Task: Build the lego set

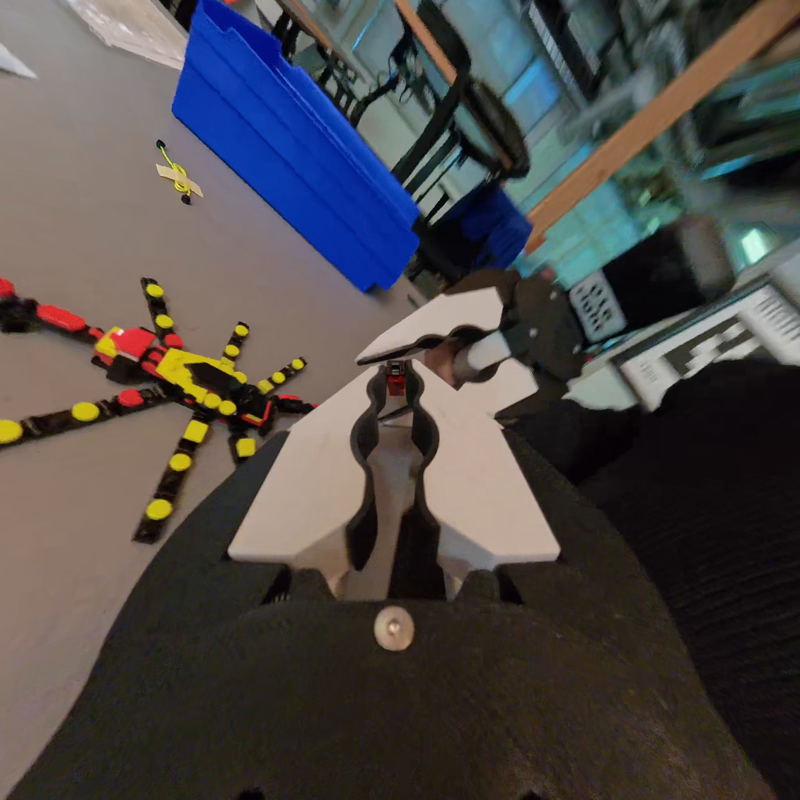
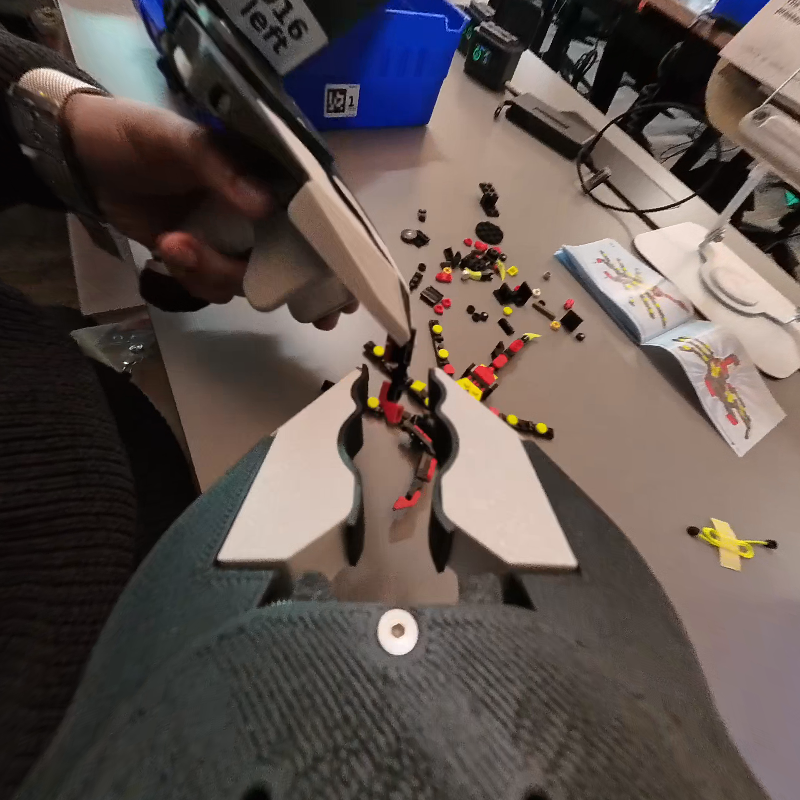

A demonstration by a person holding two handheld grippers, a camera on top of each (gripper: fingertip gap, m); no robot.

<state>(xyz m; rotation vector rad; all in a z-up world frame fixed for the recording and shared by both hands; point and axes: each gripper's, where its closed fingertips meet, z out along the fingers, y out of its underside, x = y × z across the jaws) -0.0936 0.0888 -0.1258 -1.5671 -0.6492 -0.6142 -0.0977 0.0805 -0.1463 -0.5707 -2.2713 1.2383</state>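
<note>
Left gripper clenched on small red-black brick piece; right gripper released around it, pads apart. Risk: narrow tip hold, piece twists loose, drops onto brick spider model near left.

A grey plate on the body of the left gripper carries dark raised lettering and digits. A white sticker on the blue bin's wall bears a black square code and one digit. A black device on the worktop shows lit green digits. The open booklet has printed coloured figures; any text is too small to read. In the left wrist view, a white panel carries a black block pattern, blurred.
</note>
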